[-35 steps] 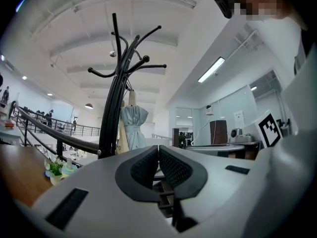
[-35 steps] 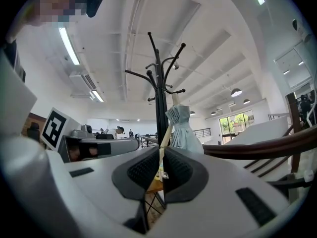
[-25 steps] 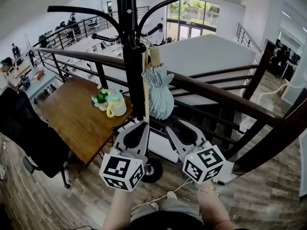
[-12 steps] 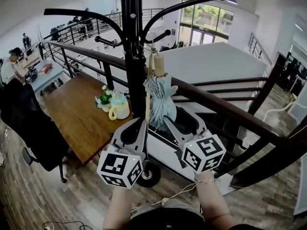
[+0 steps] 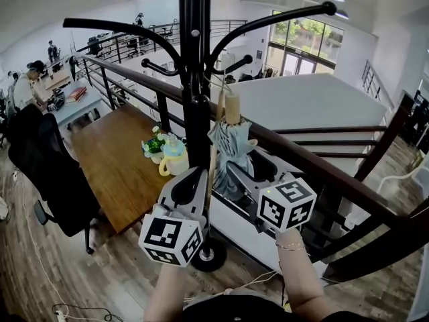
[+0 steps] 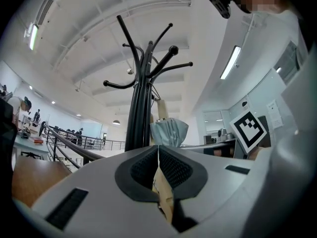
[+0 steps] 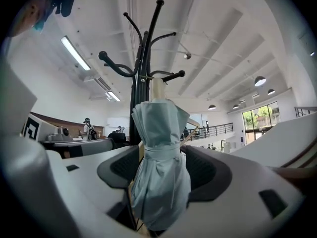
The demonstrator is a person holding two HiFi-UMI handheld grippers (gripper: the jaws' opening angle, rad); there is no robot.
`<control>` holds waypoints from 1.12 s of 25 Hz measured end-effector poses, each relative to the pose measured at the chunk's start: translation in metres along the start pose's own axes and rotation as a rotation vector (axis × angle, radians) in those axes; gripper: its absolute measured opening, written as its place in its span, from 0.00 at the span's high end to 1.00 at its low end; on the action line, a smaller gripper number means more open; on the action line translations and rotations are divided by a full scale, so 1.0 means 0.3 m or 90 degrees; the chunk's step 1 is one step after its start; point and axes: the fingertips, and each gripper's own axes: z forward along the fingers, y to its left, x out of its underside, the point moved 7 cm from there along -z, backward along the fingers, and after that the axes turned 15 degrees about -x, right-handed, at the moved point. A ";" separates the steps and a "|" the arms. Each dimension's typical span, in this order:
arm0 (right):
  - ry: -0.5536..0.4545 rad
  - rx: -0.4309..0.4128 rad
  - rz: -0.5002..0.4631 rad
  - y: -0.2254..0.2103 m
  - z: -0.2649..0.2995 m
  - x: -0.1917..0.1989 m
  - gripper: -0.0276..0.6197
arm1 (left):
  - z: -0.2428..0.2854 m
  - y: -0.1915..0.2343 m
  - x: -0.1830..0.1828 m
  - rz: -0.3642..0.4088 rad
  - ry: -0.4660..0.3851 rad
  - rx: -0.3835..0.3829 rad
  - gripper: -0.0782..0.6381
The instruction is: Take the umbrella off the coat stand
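Umbrella (image 5: 231, 149) in pale blue, folded and tied, hangs off a hook of the black coat stand (image 5: 196, 106), tan handle up, right beside the pole! Left gripper (image 5: 200, 174) is pressed together on a thin tan strap (image 5: 213, 156) that runs down along the pole; its own view shows the strap (image 6: 164, 195) pinched tight between the dark pads. Right gripper (image 5: 245, 167) sits spread wide, one jaw on each side of the bundled canopy (image 7: 159, 172), with gaps showing on both sides of the fabric. Behind the stand runs a dark stair railing (image 5: 322, 163), and a wooden table (image 5: 110, 170) lies below.
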 end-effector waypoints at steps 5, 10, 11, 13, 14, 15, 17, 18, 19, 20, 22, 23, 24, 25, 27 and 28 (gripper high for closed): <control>0.015 -0.046 0.004 -0.034 0.057 -0.015 0.54 | 0.037 -0.001 -0.005 0.007 -0.001 -0.005 0.86; 0.056 -0.095 -0.019 -0.050 0.091 -0.012 0.54 | 0.059 -0.003 0.010 0.006 0.003 -0.014 0.86; 0.059 -0.103 -0.019 -0.053 0.092 -0.013 0.54 | 0.061 -0.002 0.011 0.008 0.003 -0.016 0.86; 0.062 -0.114 -0.021 -0.056 0.094 -0.016 0.54 | 0.062 0.000 0.010 0.010 0.003 -0.021 0.86; 0.062 -0.115 -0.024 -0.056 0.094 -0.018 0.54 | 0.063 0.001 0.008 0.009 0.003 -0.023 0.86; 0.061 -0.114 -0.026 -0.057 0.093 -0.019 0.54 | 0.063 0.000 0.008 0.009 0.002 -0.024 0.86; 0.052 -0.108 -0.028 -0.057 0.090 -0.017 0.54 | 0.064 -0.001 0.010 0.008 0.002 -0.025 0.86; 0.046 -0.104 -0.027 -0.056 0.088 -0.014 0.54 | 0.062 -0.002 0.012 0.008 0.002 -0.026 0.86; 0.039 -0.100 -0.027 -0.054 0.085 -0.011 0.54 | 0.059 -0.003 0.015 0.008 0.002 -0.027 0.86; 0.033 -0.095 -0.027 -0.052 0.082 -0.010 0.54 | 0.056 -0.003 0.017 0.008 0.003 -0.029 0.86; 0.022 -0.084 -0.028 -0.047 0.077 -0.008 0.54 | 0.049 -0.004 0.019 0.009 0.004 -0.032 0.87; 0.018 -0.079 -0.030 -0.044 0.075 -0.008 0.54 | 0.046 -0.004 0.019 0.008 0.005 -0.033 0.86; 0.015 -0.076 -0.032 -0.042 0.074 -0.009 0.54 | 0.042 -0.005 0.019 0.008 0.006 -0.034 0.86; 0.013 -0.074 -0.034 -0.040 0.072 -0.011 0.54 | 0.039 -0.006 0.018 0.008 0.005 -0.035 0.86; 0.003 -0.071 -0.041 -0.035 0.066 -0.022 0.54 | 0.033 -0.011 0.015 0.009 0.004 -0.037 0.86; -0.005 -0.069 -0.044 -0.031 0.062 -0.029 0.54 | 0.030 -0.014 0.013 0.010 0.003 -0.037 0.86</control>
